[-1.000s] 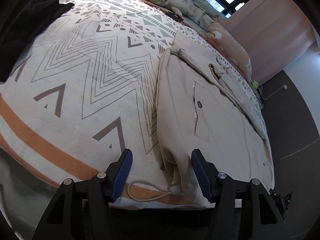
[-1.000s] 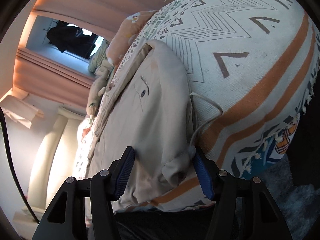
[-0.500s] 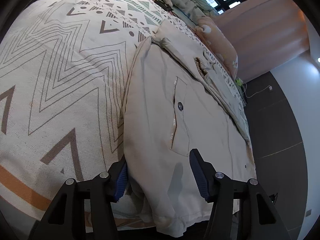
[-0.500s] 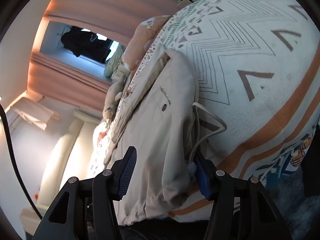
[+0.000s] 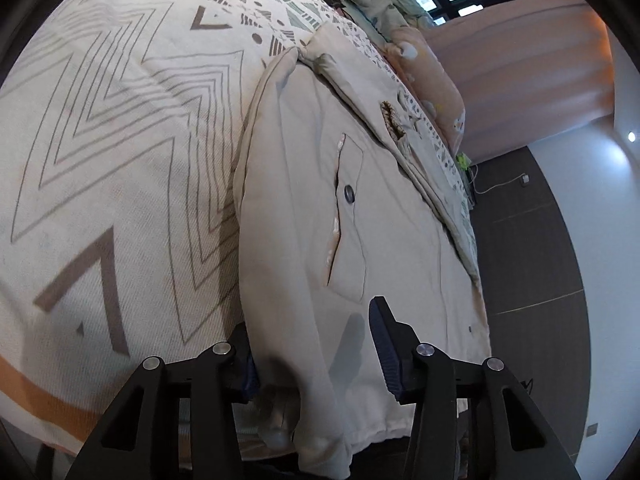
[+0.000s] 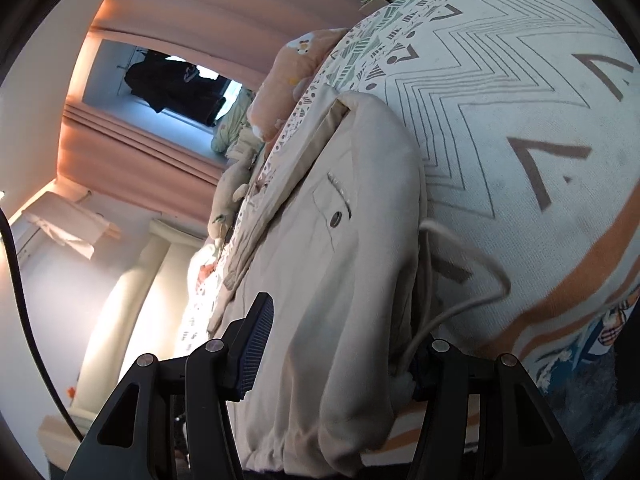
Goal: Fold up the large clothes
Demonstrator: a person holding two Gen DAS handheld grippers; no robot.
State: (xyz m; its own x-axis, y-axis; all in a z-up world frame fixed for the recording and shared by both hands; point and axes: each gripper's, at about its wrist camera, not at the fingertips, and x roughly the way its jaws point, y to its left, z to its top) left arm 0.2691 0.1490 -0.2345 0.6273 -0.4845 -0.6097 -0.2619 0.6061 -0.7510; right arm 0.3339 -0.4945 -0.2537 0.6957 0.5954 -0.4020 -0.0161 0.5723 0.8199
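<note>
A beige jacket (image 5: 304, 208) with a buttoned chest pocket lies folded lengthwise on the patterned bedspread (image 5: 120, 140), its hem at the near bed edge. My left gripper (image 5: 316, 332) straddles the jacket's left folded edge near the hem. Its jaws are closing with the fabric between them, and the left finger is partly tucked under the fold. In the right wrist view the same jacket (image 6: 340, 264) fills the gap of my right gripper (image 6: 344, 336). Its jaws stand apart around the bunched hem, and the right finger is hidden behind fabric. A pale drawcord (image 6: 472, 280) loops out beside it.
Peach pillows (image 5: 424, 68) and a plush toy (image 6: 230, 196) lie at the head of the bed beyond the jacket. Pink curtains (image 5: 520, 60) hang behind. Dark floor (image 5: 532, 260) runs along the bed's right side. The bedspread (image 6: 520, 100) stretches wide beside the jacket.
The left gripper has slid from the drawcord corner onto the jacket's folded edge and tipped downward, its jaws narrowing. The right gripper has edged slightly further over the hem.
</note>
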